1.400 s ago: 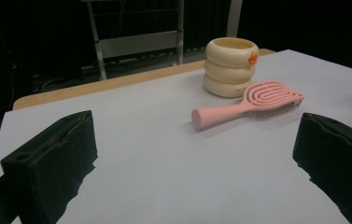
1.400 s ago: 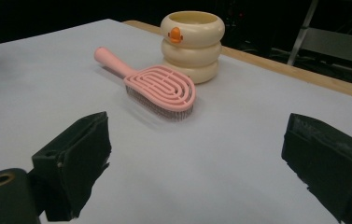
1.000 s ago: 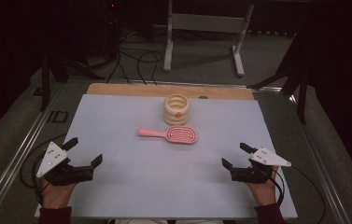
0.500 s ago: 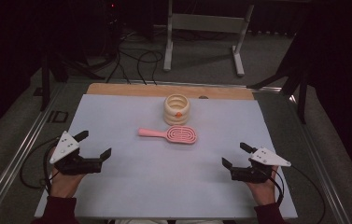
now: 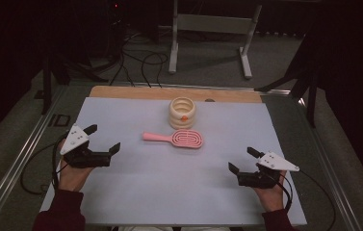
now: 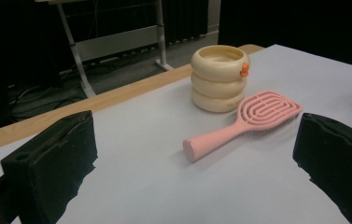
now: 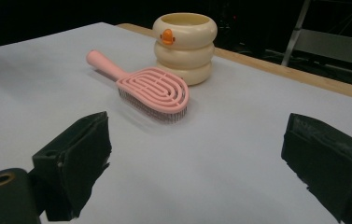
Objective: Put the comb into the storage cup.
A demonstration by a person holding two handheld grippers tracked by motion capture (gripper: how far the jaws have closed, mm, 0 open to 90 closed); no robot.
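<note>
A pink hairbrush (image 5: pixel 178 138) (image 6: pixel 243 121) (image 7: pixel 148 86) lies flat at the table's middle, bristles down, handle pointing left. Just behind it stands a cream ribbed cup (image 5: pixel 182 112) (image 6: pixel 219 77) (image 7: pixel 183 45) with a small orange knob on its side. My left gripper (image 5: pixel 103 138) (image 6: pixel 192 163) hovers left of the brush handle, open and holding nothing. My right gripper (image 5: pixel 243 159) (image 7: pixel 201 163) rests near the front right of the table, open and holding nothing.
A white sheet (image 5: pixel 169 192) covers the table, with a wooden strip (image 5: pixel 136 93) along its far edge. Metal rails (image 5: pixel 22 159) run down both sides. Beyond the table are a grey metal stand (image 5: pixel 213 29) and cables (image 5: pixel 136 62) on the floor.
My left gripper has moved forward and to the right, toward the brush handle. The right gripper, brush and cup have stayed put.
</note>
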